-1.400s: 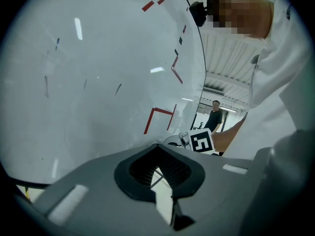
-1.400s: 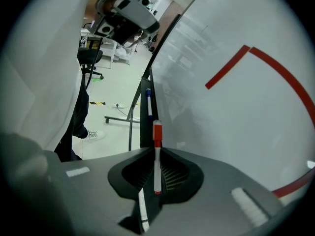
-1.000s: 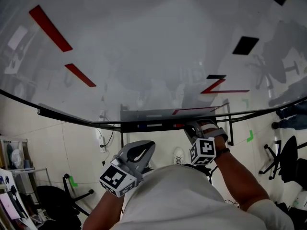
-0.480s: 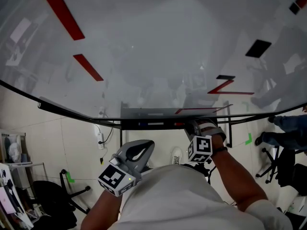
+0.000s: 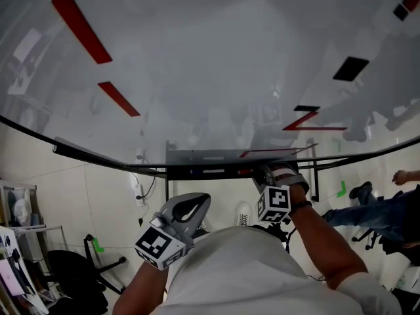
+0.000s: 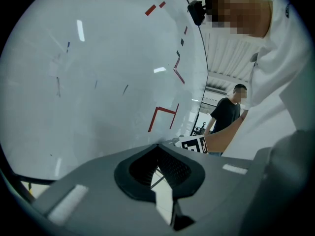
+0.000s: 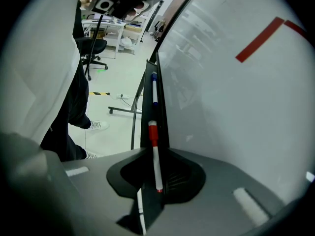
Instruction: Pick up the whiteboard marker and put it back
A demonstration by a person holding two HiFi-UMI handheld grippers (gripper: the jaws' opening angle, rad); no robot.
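My right tongs are clamped on the red-capped whiteboard marker — it lines up along the whiteboard's tray, near a blue marker. My left tongs are closed on nothing.

clad in a white short-sleeved shirt across the lower centre; dark band at the wrist, lower right. grey left gripper and right gripper, both bearing black-and-white marker cubes.
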